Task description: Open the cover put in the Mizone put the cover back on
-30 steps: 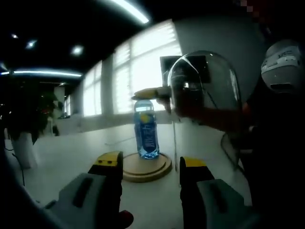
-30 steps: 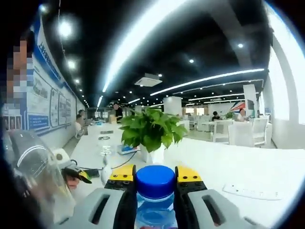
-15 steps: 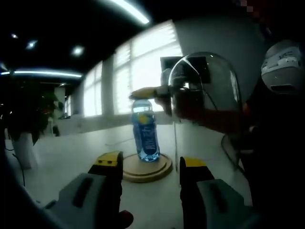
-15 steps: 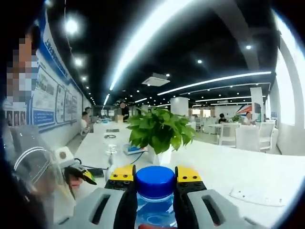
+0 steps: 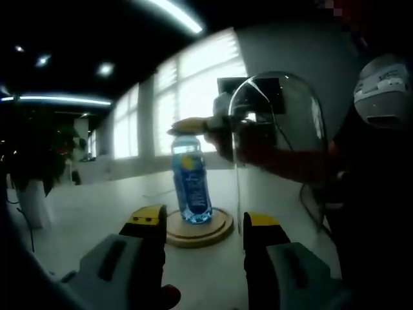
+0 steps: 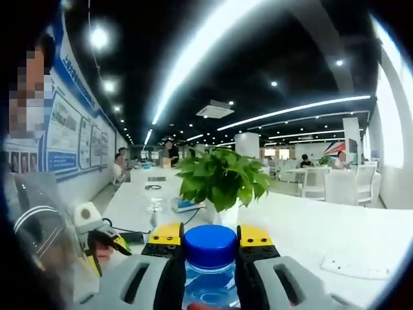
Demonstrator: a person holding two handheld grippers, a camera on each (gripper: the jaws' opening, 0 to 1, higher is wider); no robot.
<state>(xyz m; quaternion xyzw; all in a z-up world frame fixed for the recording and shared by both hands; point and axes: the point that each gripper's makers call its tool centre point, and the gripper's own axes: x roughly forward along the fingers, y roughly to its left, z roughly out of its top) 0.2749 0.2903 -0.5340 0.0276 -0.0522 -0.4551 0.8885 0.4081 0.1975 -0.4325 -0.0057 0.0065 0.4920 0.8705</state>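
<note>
right gripper [image 6: 210, 258] jaws pinching Mizone bottle [image 5: 191, 184] over wooden base [image 5: 197, 226] | left gripper [image 5: 197, 223] jaws spread, idle | risk: bottle looks tilted, could tip if released off-center

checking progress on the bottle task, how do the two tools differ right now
The right tool is shut on the bottle, gripping just below its blue cap; the left tool is open and holds nothing. The right tool sits over the wooden base; the left tool hangs in front of it. Both have yellow-tipped grey jaws.
</note>
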